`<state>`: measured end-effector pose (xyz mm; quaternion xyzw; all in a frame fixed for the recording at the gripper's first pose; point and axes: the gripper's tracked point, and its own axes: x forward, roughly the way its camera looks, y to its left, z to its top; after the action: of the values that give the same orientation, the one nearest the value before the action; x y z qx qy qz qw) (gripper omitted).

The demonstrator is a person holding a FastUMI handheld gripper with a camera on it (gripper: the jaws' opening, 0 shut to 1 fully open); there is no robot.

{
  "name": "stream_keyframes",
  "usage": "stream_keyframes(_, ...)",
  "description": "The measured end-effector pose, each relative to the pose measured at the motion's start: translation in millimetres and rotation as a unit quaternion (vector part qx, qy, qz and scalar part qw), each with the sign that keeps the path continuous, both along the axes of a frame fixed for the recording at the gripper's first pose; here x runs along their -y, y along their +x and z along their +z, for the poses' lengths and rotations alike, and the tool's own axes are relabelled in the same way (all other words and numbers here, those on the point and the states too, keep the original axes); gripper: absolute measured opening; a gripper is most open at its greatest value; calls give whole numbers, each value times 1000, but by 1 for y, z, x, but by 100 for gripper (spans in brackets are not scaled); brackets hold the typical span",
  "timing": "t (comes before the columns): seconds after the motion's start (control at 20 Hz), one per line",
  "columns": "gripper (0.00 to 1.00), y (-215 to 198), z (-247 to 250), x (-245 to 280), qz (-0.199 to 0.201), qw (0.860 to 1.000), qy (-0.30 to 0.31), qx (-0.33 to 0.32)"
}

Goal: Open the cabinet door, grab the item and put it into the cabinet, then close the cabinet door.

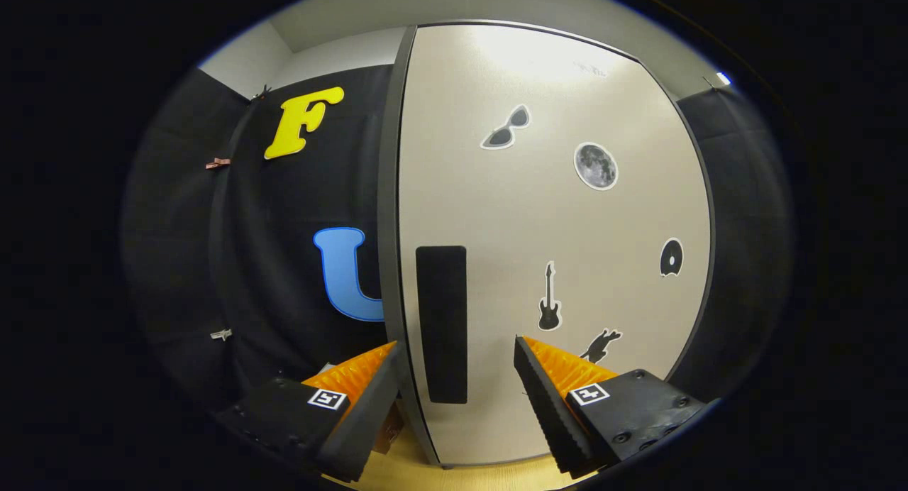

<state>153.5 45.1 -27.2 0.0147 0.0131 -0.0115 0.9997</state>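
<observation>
Beige cabinet door (553, 214) shut, centre frame; tool (457, 360) released, fingers straddling the dark handle (441, 324), untouched. Step: opening. Next: clench handle, pull.

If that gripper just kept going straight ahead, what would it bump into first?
Most likely the black handle on the closed cabinet door. The open gripper points at it, fingers either side, though how far off it is remains unclear.
</observation>
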Motion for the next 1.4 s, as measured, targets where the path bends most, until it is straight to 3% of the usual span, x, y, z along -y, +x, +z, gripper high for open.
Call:
stream_keyframes(0.15, 97, 6, 2, 0, -7, 1000, -4, 7)
stream_keyframes(0.25, 89, 10, 0, -2, -7, 1000, -8, 7)
stream_keyframes(0.4, 89, 16, -5, -4, -12, 1000, -12, -2)
stream_keyframes(0.65, 44, 19, -5, -9, -15, 1000, -18, 4)
stream_keyframes(0.8, 31, 17, -6, -7, -28, 999, -24, -4)
stream_keyframes(0.85, 21, 14, -6, -7, -26, 999, -19, -9)
stream_keyframes(1.4, 20, -35, 1, -1, -6, 1000, -18, -9)
